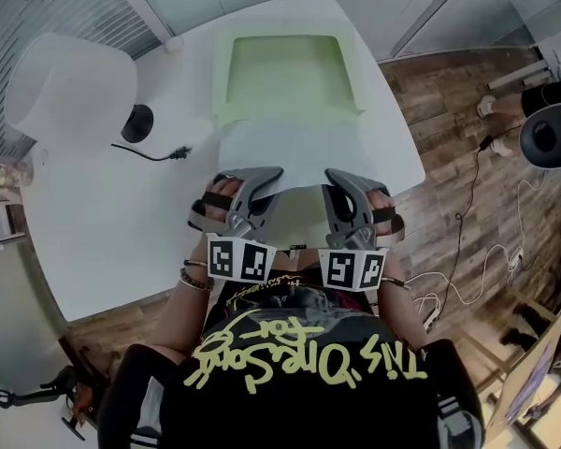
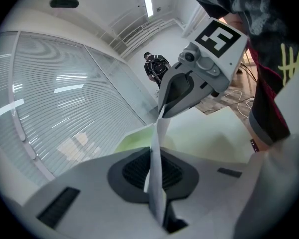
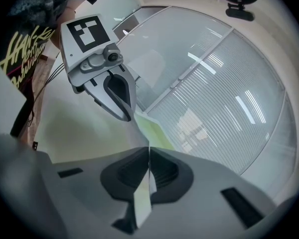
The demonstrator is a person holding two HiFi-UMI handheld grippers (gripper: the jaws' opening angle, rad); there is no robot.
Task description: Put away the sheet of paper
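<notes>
From the head view, you hold the sheet of paper (image 1: 290, 152) stretched between both grippers above the white bench (image 1: 122, 223), on the side of the pale green tray (image 1: 226, 73) nearest you. The left gripper (image 1: 266, 178) has the sheet's near left corner and the right gripper (image 1: 337, 181) has its near right corner. The sheet's far edge reaches the tray's near rim; you cannot tell from here whether it rests on that rim or hangs just above it. Inside the tray only its own green floor shows, and none of the sheet lies in there. A black cable (image 1: 154, 152) lies on the bench to the left of the tray.

In the left gripper view, your fingers (image 2: 134, 171) are pressed together on the sheet, which runs edge-on as a thin white strip between the dark pads. It goes on to the tip of the right gripper, with the tray's green wall just beyond.

In the right gripper view, the fingers (image 3: 122, 176) are likewise clamped on the sheet's edge, seen as a thin strip between the pads. The sheet leads across to the left gripper, and a corner of the green tray shows just past it.
</notes>
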